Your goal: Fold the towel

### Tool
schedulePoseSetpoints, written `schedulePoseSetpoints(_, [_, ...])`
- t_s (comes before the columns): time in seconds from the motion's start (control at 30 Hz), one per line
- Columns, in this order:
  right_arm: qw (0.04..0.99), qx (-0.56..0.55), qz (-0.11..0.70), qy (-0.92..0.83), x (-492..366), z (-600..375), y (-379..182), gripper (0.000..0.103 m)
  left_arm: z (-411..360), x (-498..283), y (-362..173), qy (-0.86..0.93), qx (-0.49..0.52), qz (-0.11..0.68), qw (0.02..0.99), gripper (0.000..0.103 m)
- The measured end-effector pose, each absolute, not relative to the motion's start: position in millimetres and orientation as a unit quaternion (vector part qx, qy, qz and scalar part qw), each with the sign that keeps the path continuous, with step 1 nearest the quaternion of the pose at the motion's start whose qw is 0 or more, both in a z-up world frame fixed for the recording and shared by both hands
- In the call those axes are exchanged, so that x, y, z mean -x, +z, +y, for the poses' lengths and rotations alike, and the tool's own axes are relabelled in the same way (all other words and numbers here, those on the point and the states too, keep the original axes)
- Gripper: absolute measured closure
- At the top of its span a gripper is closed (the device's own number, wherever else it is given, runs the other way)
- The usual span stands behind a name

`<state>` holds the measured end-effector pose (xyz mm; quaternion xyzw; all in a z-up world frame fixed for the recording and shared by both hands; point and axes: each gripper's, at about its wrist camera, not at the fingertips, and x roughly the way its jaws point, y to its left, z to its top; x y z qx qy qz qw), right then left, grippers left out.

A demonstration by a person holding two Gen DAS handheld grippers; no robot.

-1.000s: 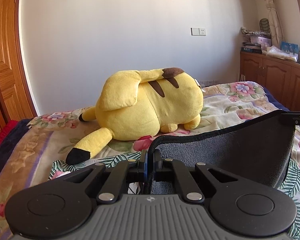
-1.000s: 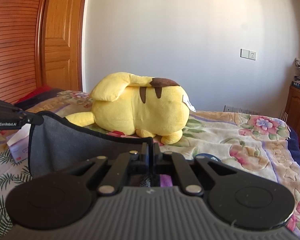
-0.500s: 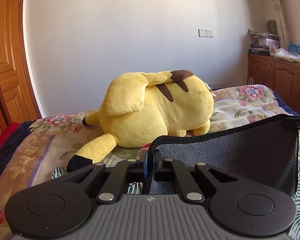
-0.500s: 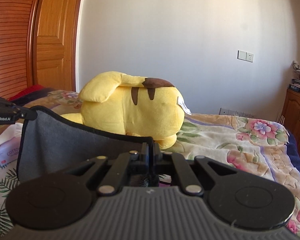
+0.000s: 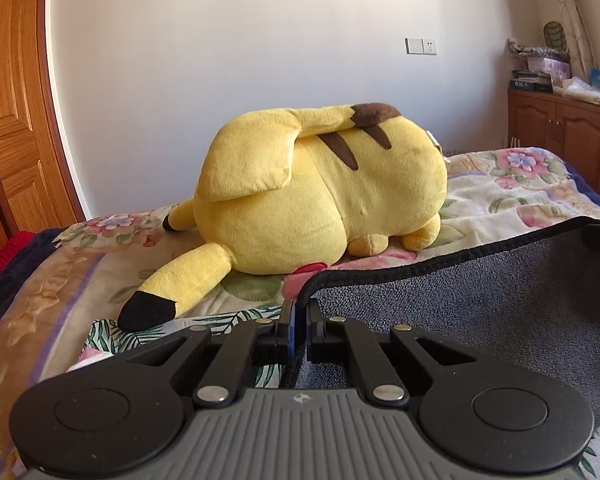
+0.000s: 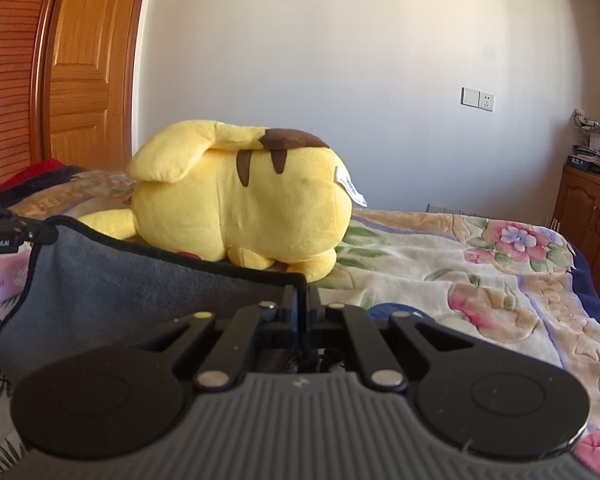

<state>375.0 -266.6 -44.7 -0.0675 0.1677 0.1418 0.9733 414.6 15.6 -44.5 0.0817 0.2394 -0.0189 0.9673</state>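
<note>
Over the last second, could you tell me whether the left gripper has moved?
Yes. The left gripper, shut on the towel, has moved toward the plush and wall: the plush looks larger in its view, and the wall switch has shifted right.

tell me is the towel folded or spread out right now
Spread: the gray towel hangs as a single sheet between the left tool and right tool, each shut on a top corner.

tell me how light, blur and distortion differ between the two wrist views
Left wrist view: sunlight hits the plush toy and bedspread, the towel looks sharp, the door frame bows from fisheye. Right wrist view: dimmer, the left gripper and nearby towel look soft.
</note>
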Motion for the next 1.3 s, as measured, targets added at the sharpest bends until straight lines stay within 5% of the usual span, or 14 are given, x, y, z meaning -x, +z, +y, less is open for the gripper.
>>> schedulePoseSetpoints(0.83, [0.951, 0.108, 0.249, 0.146, -412, -251, -91, 0.098, 4, -456, -94, -0.002, -0.105, 0.310, 0.945, 0.102])
schedulePoseSetpoints(0.87, [0.952, 0.107, 0.250, 0.145, -412, -251, -91, 0.097, 4, -455, -94, -0.002, -0.103, 0.309, 0.946, 0.089])
schedulePoseSetpoints(0.93, [0.952, 0.100, 0.252, 0.143, -411, -251, -89, 0.088, 5, -451, -92, -0.002, -0.097, 0.305, 0.947, 0.079])
schedulePoseSetpoints(1.13, [0.951, 0.080, 0.263, 0.142, -403, -256, -80, 0.085, 2, -435, -85, -0.015, -0.103, 0.306, 0.946, 0.065])
schedulePoseSetpoints(1.2, [0.951, 0.070, 0.263, 0.145, -398, -258, -73, 0.064, 2, -426, -80, -0.017, -0.106, 0.303, 0.947, 0.063])
schedulePoseSetpoints(1.3, [0.953, 0.071, 0.256, 0.148, -389, -257, -61, 0.061, 3, -416, -70, -0.018, -0.099, 0.303, 0.948, 0.061])
